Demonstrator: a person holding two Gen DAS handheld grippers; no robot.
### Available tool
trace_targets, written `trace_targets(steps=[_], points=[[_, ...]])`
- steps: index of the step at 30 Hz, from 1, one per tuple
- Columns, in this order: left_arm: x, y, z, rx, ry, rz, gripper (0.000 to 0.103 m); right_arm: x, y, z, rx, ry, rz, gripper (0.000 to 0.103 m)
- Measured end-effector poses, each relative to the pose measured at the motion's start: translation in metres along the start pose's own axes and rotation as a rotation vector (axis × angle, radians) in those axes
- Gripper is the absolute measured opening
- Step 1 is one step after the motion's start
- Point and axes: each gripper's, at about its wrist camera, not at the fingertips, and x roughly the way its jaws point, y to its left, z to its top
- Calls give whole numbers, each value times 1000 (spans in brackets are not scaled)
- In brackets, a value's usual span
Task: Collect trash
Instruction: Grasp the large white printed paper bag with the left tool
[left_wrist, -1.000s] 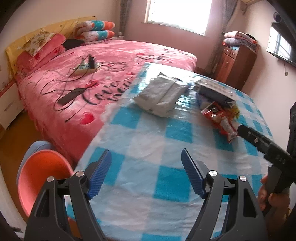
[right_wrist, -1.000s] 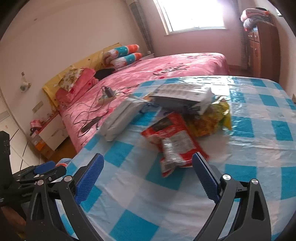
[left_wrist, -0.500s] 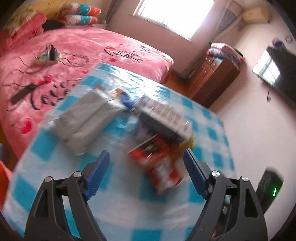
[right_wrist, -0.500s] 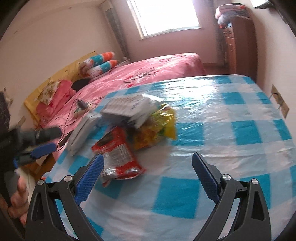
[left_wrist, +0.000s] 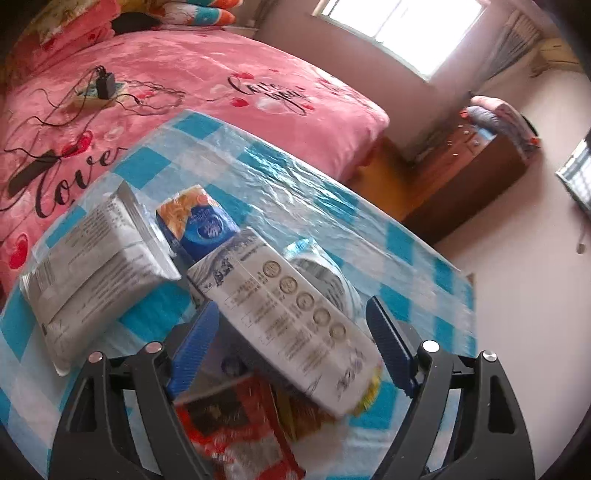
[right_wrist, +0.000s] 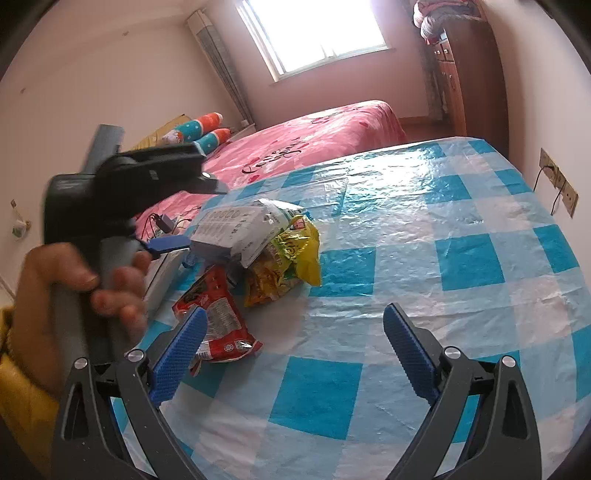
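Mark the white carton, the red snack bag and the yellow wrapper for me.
white carton (left_wrist: 291, 314), left wrist view, middle of its printed top face
red snack bag (right_wrist: 218, 314), right wrist view, centre
yellow wrapper (right_wrist: 303, 247), right wrist view, upper fold

A grey-white carton (left_wrist: 291, 325) lies tilted atop red (right_wrist: 218, 314) and yellow wrappers (right_wrist: 291, 258).

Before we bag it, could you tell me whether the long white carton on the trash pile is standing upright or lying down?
Lying down. The white carton rests lengthwise and tilted across the red wrapper and yellow wrapper.
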Motion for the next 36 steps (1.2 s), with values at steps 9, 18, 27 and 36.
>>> trace_targets(steps=[9, 18, 27, 36], points=[[27, -13, 8, 98, 6, 141, 84, 0, -19, 3, 68, 4, 25, 95], [21, -20, -7, 173, -53, 180, 78, 1, -20, 1, 74, 23, 43, 95], [6, -18, -22, 221, -82, 142, 62, 9, -13, -3, 50, 69, 67, 95], [-14, -2, -30, 211, -62, 46, 56, 22, 11, -11, -43, 120, 84, 95]])
